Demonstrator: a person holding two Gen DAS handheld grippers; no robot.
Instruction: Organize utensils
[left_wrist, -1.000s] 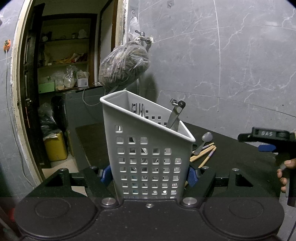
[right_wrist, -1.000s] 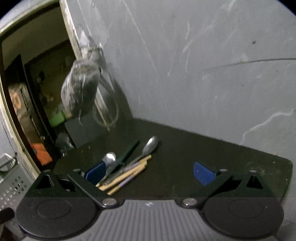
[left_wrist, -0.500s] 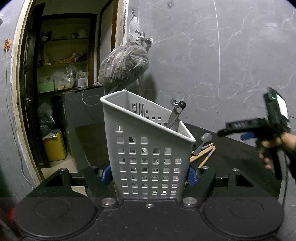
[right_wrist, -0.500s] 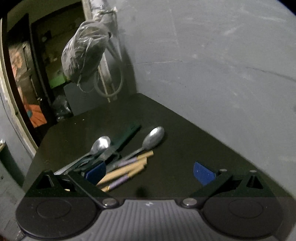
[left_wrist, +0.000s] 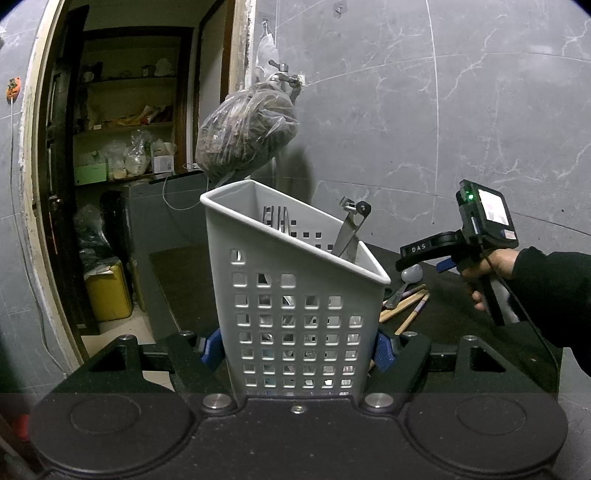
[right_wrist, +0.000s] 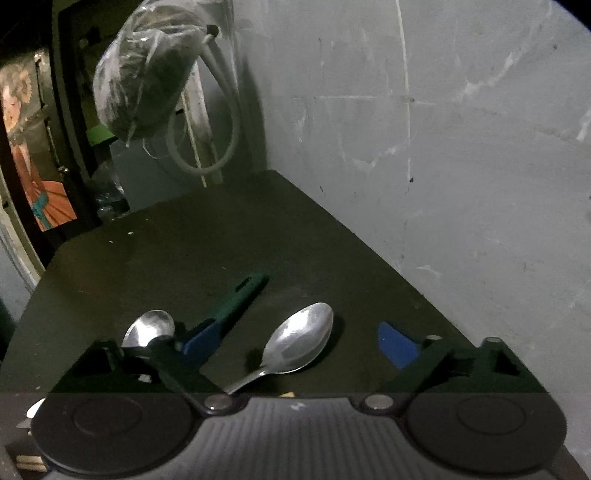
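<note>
My left gripper (left_wrist: 297, 347) is shut on a white perforated utensil basket (left_wrist: 295, 295), with a blue pad on each side wall. A metal tool (left_wrist: 351, 229) and fork tines (left_wrist: 277, 219) stick up inside it. To its right a spoon (left_wrist: 412, 275) and wooden chopsticks (left_wrist: 404, 304) lie on the dark table (left_wrist: 461, 317). A hand holds my right gripper (left_wrist: 424, 260) just above them. In the right wrist view the right gripper (right_wrist: 299, 343) is closing. The bowl of a large spoon (right_wrist: 301, 341) lies between its jaws, clear of the pads. A smaller spoon (right_wrist: 149, 328) and a green-handled utensil (right_wrist: 236, 299) lie to the left.
A stuffed plastic bag (left_wrist: 245, 136) hangs from a wall tap over the table's far end, beside a looped hose (right_wrist: 207, 129). A grey marble wall (right_wrist: 461, 166) borders the table on the right. An open doorway with shelves and a yellow container (left_wrist: 107, 291) lies to the left.
The right gripper has swung in from the right and moved forward over the utensils, so the large spoon now lies between its jaws. The left gripper and the basket have stayed still.
</note>
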